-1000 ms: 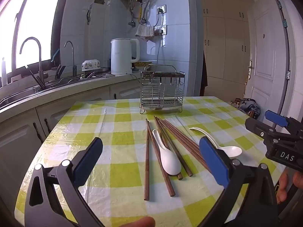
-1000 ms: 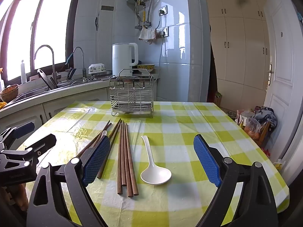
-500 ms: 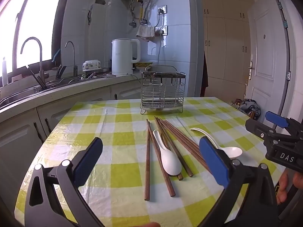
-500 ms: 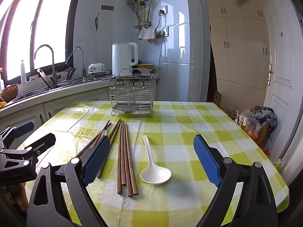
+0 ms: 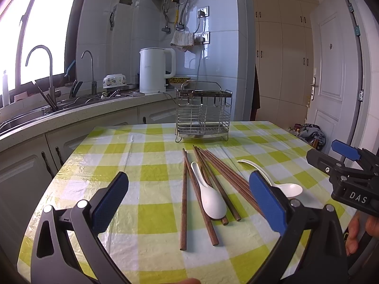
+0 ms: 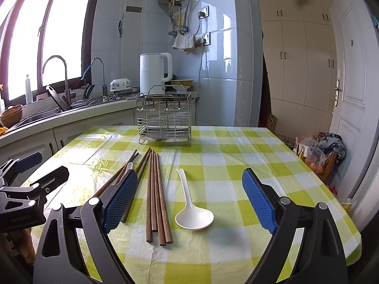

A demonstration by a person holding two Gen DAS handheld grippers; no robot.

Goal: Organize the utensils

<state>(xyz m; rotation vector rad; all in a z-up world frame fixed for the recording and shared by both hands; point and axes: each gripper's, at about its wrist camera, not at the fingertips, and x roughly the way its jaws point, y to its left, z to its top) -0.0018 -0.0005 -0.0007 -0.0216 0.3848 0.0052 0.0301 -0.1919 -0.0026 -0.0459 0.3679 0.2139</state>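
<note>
We are holding both tools above the near edge of the table covered in a glossy yellow-green and white checked cloth point(image 6: 236, 165), and neither is carrying anything. Our left gripper point(image 5: 189, 203) is standing with its blue-padded jaws wide apart, and our right gripper point(image 6: 189, 203) is spread just as wide.

The task's things are lying loose on the cloth ahead of us. The dark brown wooden chopsticks point(image 6: 155, 194) are slim, straight rods in a loose fan, with their long axes running away from us toward the wire-mesh steel utensil rack point(image 6: 164, 124), which is standing upright at the far side of the table. Nothing is showing inside the rack. One smooth white ceramic soup spoon point(image 6: 193, 215) is lying just right of the chopstick bundle, bowl toward us and handle pointing away. It is sitting directly between the right gripper's open jaws, so we judge that hand to be the nearer one for it. A second white ceramic soup spoon point(image 5: 208, 197) is resting across the left-hand chopsticks, touching them, ahead of the left gripper.

We are expecting the glazed spoons to be slippery and the thin chopsticks awkward to lift off the flat cloth.
</note>
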